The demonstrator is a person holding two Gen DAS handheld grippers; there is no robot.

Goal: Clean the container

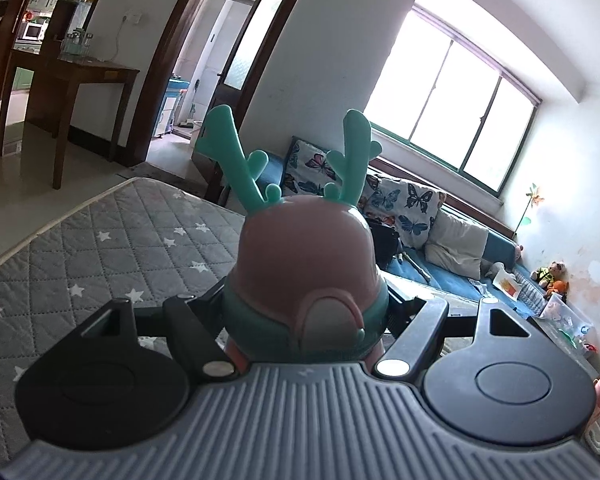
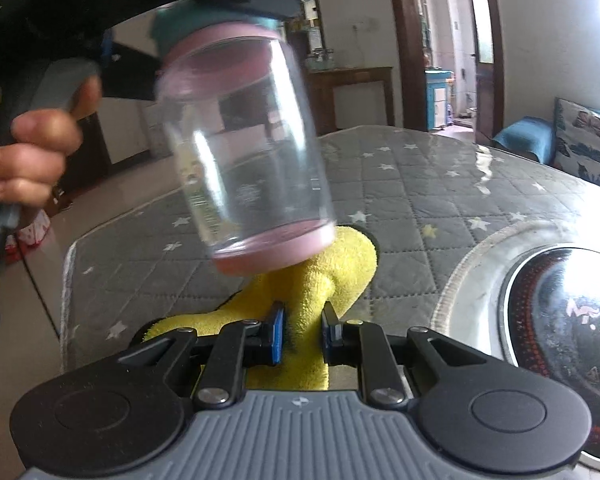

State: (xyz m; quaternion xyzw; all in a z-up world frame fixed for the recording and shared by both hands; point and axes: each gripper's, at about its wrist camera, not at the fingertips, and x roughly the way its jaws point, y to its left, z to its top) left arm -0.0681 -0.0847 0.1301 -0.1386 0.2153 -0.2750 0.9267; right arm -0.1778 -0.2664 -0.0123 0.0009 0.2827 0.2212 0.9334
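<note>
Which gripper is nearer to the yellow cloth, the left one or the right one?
Right. The right gripper pinches the yellow cloth between its fingers. The left gripper holds the bottle by its lid, up above the cloth.

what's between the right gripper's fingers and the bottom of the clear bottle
In the right wrist view, a bunched yellow terry cloth fills that stretch: the right gripper pinches it, and it reaches up to the pink base of the clear plastic bottle.

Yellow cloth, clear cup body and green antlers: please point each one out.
yellow cloth [image 2: 342, 256]: right wrist view, on the bunched fold past the fingers.
clear cup body [image 2: 244, 152]: right wrist view, on its transparent wall.
green antlers [image 1: 230, 152]: left wrist view, on the left antler's main stem.
</note>
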